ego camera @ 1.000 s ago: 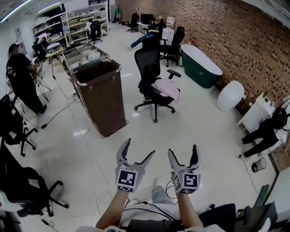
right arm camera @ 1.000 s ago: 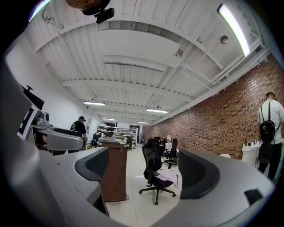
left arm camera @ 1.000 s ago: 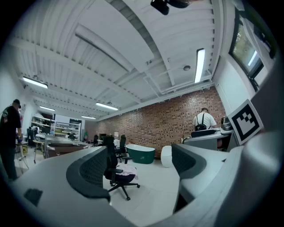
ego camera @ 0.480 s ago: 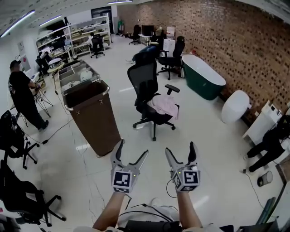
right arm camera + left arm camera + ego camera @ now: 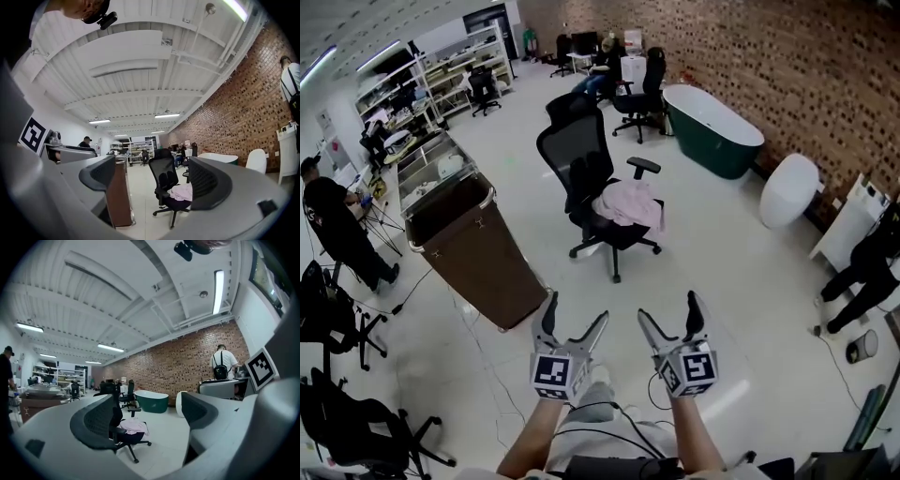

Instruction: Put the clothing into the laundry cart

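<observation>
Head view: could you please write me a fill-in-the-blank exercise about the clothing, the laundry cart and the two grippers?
1. The pink clothing lies on the seat of a black office ____.
2. In the head view, the brown laundry cart stands on the ____ side of the pink clothing.
3. The left gripper and the right gripper are both ____, with nothing between their jaws.
4. The green bathtub stands beside the ____ wall.

Missing words: chair; left; open; brick.

Open workshop-office: shelving (image 5: 441,67), office chairs (image 5: 570,152)
</observation>
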Demonstrator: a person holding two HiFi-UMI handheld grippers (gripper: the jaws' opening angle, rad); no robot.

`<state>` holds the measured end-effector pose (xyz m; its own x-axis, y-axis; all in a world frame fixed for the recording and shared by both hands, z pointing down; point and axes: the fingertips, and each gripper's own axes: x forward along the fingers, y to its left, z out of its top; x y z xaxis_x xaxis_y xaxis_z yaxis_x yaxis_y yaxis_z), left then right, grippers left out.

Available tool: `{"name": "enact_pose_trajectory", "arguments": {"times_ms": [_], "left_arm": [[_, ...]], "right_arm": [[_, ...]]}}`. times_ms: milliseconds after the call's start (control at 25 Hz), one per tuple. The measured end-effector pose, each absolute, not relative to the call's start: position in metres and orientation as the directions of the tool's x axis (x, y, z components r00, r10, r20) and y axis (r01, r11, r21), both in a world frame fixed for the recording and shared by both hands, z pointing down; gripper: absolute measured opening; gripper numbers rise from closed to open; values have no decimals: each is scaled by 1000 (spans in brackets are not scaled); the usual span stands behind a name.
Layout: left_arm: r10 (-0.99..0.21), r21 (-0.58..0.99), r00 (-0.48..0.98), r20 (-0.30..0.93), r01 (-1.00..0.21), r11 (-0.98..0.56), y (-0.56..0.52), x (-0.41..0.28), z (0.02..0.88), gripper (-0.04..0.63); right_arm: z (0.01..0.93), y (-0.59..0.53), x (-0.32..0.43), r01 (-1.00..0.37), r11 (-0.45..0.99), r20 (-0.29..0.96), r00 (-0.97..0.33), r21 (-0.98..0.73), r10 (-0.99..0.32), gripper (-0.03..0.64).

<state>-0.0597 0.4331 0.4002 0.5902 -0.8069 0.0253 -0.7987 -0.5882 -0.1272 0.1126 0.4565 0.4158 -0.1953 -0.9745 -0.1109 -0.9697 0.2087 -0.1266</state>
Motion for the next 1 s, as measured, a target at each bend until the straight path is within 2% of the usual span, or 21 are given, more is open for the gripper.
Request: {"name": "enact_pose_trajectory", "arguments": {"times_ms": [240,480,600,880,1000], "left_arm": [[-771,-120,636,21,-764,-633,369,-19,417,440],[-748,-132,663,-37,-745,-654,280,28,401,439],[-750,-141,659,-53,-748,-648,219,35,397,440],[-777,-53,628,-49,-778,-626,78,35,398,440],[-768,-88,638,-65,-770,-632,31,41,401,439]], "right_arm": [[436,409,146,-979,168,-60,-162,-113,-985,503],[438,320,174,-983,164,-58,-160,-79,-985,503],[434,255,181,-981,176,-45,-172,-79,-984,503],[417,112,171,-966,255,-41,-253,-47,-967,503],[409,74,172,-964,268,-51,-267,-6,-962,503]]}}
